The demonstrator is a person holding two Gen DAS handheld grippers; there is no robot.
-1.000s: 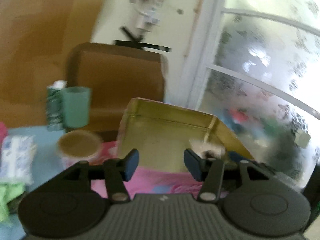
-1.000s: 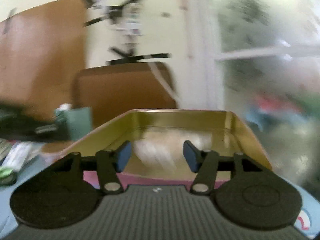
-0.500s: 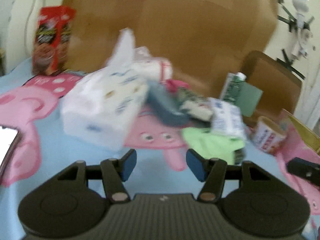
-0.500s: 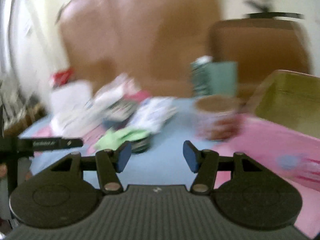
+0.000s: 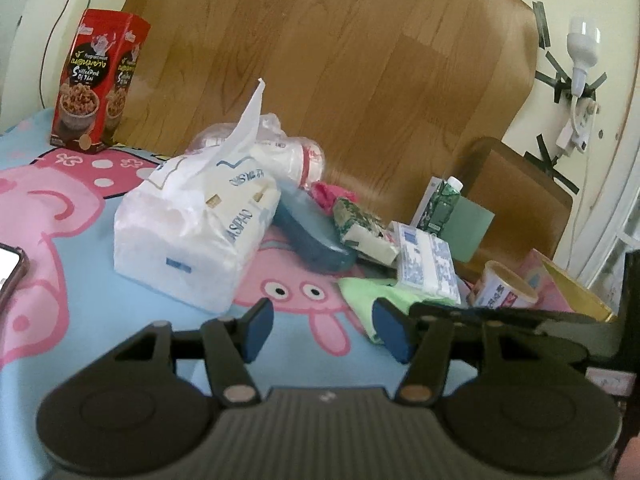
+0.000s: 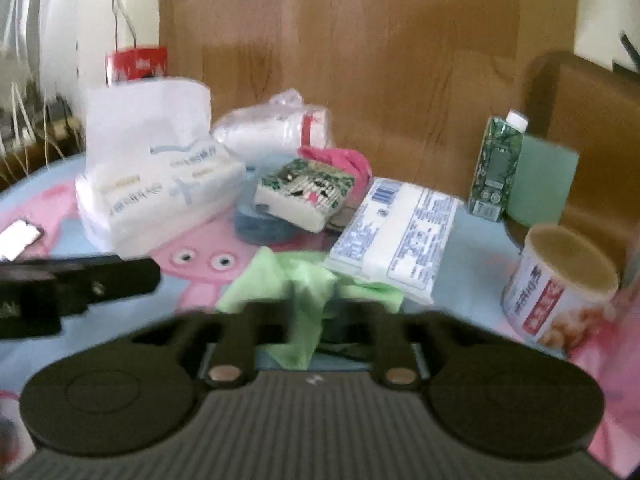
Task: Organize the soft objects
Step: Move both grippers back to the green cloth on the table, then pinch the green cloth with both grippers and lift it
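Note:
A pile of soft things lies on the cartoon-print cloth: a big white tissue pack [image 5: 192, 236] [image 6: 156, 196], a clear bag of white pads [image 6: 276, 128], a green-patterned tissue pack [image 6: 306, 194], a blue-printed white pack [image 6: 396, 236] [image 5: 426, 268], a pink cloth [image 6: 340, 160] and a green cloth [image 6: 304, 280] [image 5: 368, 292]. My left gripper [image 5: 320, 334] is open and empty, short of the pile. My right gripper [image 6: 310, 320] is open, its blurred jaws standing either side of the green cloth. The gold tin [image 5: 576, 292] shows at the right edge of the left wrist view.
A red snack box [image 5: 98, 84] stands at the back left. A green carton [image 6: 496, 168], a green cup [image 6: 540, 182] and a round can [image 6: 560, 288] stand to the right. A phone [image 5: 8, 268] lies at the left. A wooden panel [image 5: 340, 64] backs the table.
Both grippers swung left, from facing the gold tin to facing the pile. The right gripper has dropped close onto the green cloth. Both stayed open.

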